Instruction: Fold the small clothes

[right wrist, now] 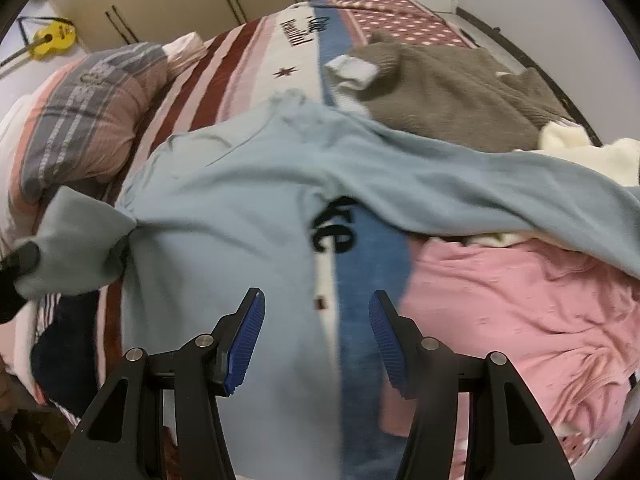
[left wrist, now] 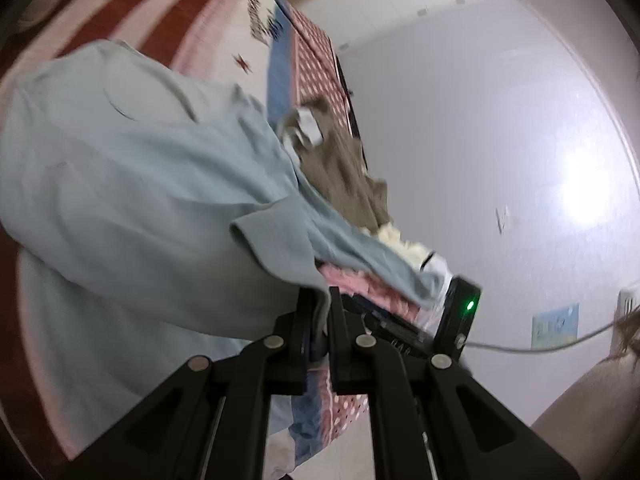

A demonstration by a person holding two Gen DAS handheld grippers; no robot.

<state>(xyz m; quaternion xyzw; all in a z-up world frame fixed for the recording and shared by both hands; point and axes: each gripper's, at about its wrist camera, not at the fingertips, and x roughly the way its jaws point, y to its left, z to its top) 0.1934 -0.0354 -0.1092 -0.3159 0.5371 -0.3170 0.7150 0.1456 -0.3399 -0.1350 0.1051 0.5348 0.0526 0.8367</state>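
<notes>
A light blue sweatshirt (left wrist: 120,180) lies spread on the striped bed cover (right wrist: 248,72), one long sleeve stretched to the right over other clothes. My left gripper (left wrist: 320,312) is shut on a fold of its fabric. In the right wrist view that gripper shows as a black shape at the far left edge, pulling the sleeve cuff (right wrist: 80,240). My right gripper (right wrist: 316,320) hangs open above the sweatshirt (right wrist: 240,184) body and the cover's blue stripe, with nothing between its blue pads (right wrist: 248,332). Its black housing with a green light (left wrist: 460,312) shows in the left wrist view.
A grey-brown knit sweater (right wrist: 452,92), a cream garment (right wrist: 592,152) and a pink garment (right wrist: 520,312) lie on the right of the bed. A plaid pillow (right wrist: 88,112) sits at the left, a dark navy item (right wrist: 64,352) near the front left. A yellow toy guitar (right wrist: 52,38) lies on the floor.
</notes>
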